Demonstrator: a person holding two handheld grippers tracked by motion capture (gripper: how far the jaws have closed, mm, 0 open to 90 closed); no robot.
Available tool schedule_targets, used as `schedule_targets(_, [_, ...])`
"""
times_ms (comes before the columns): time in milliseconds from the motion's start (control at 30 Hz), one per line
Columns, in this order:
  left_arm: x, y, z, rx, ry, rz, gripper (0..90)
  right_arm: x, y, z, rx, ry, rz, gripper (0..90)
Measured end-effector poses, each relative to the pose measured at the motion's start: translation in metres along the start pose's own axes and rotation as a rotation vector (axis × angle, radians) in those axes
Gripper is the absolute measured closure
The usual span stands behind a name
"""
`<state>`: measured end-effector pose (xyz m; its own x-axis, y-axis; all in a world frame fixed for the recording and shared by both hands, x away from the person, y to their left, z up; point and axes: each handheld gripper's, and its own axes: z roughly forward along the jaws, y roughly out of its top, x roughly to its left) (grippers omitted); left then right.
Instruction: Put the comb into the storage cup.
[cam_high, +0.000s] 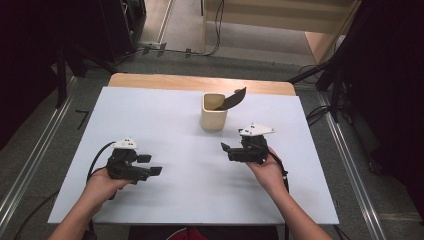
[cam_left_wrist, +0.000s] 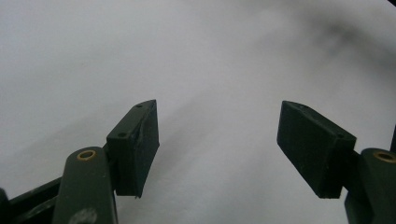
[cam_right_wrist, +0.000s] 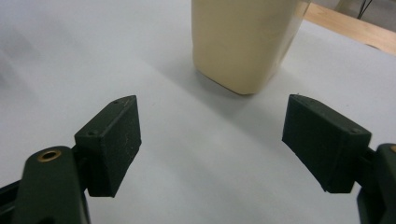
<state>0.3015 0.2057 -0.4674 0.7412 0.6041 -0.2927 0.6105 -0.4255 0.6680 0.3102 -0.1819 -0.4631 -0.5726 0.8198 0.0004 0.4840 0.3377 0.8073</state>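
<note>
A cream cup (cam_high: 213, 112) stands upright on the white table top (cam_high: 175, 115), right of centre toward the back. A black flat utensil (cam_high: 234, 99) leans out of it to the right. My left gripper (cam_high: 150, 165) rests low at the front left, held by a hand, open with nothing between its fingers (cam_left_wrist: 218, 112). My right gripper (cam_high: 229, 152) is at the front right, just short of the cup, and is also open and empty. In the right gripper view (cam_right_wrist: 212, 105) the cup (cam_right_wrist: 243, 42) stands a short way ahead of the jaws, slightly right of the gap.
A wooden table edge (cam_high: 200, 81) shows behind the white top. Dark stands and cables (cam_high: 320, 75) flank the table on the floor. Wide bare white surface lies between and in front of the two grippers.
</note>
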Motion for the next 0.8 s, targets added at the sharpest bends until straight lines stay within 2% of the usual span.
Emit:
schedule_targets(300, [-0.001,0.0,0.0,-0.001,-0.001,0.005,30.8,0.0,-0.011,-0.012,0.025,-0.024,-0.085,17.6])
schedule_targets(633, [-0.001,-0.003,-0.003,-0.003,-0.007,0.005,30.8,-0.004,-0.021,-0.03,0.023,0.001,-0.13,17.7])
schedule_targets(800, [-0.001,-0.005,-0.006,-0.007,-0.007,0.005,30.8,-0.007,-0.026,-0.04,0.017,-0.002,-0.142,17.7])
